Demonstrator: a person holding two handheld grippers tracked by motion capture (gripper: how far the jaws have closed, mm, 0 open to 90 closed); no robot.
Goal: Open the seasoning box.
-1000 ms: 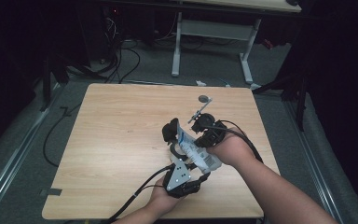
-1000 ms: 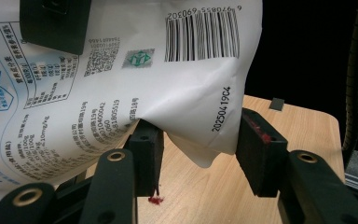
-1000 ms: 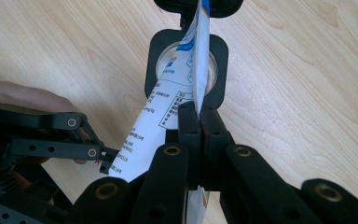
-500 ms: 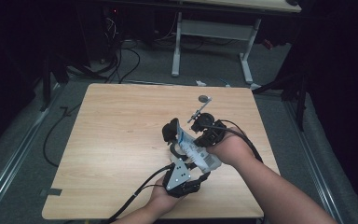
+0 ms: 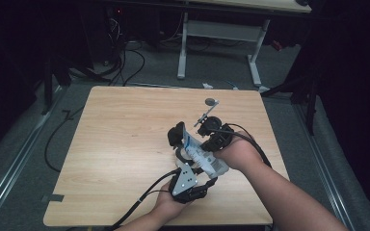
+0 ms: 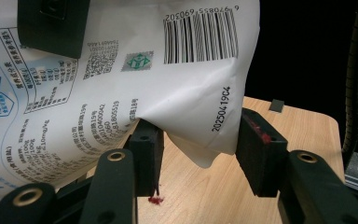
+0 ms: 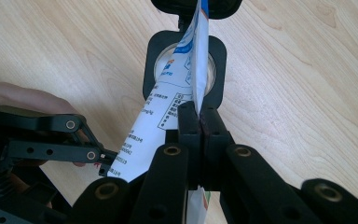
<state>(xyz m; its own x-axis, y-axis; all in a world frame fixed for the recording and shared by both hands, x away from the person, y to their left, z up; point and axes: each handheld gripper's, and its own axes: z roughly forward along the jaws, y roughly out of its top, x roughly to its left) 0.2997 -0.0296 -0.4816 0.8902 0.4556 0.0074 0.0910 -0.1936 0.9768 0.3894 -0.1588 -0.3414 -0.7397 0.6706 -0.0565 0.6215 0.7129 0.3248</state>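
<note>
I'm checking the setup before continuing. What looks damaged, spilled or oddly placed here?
Nothing is spilled. The white printed plastic pouch is creased and dented at its lower corner, which hangs between the left tool's open jaws. A small red smear marks the light wooden table below one jaw. The right tool pinches the pouch's edge.

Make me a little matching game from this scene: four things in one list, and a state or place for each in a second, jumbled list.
Things:
1. right gripper
2. left gripper
3. white pouch
4. small round-headed metal piece

States or places:
A. lying alone on the wooden table, beyond both hands
B. jaws pressed together on the pouch's thin edge
C. jaws apart, with a corner of the pouch hanging between them
D. held up off the table, barcode and blue print on it

Pairs: 1-B, 2-C, 3-D, 4-A
</note>
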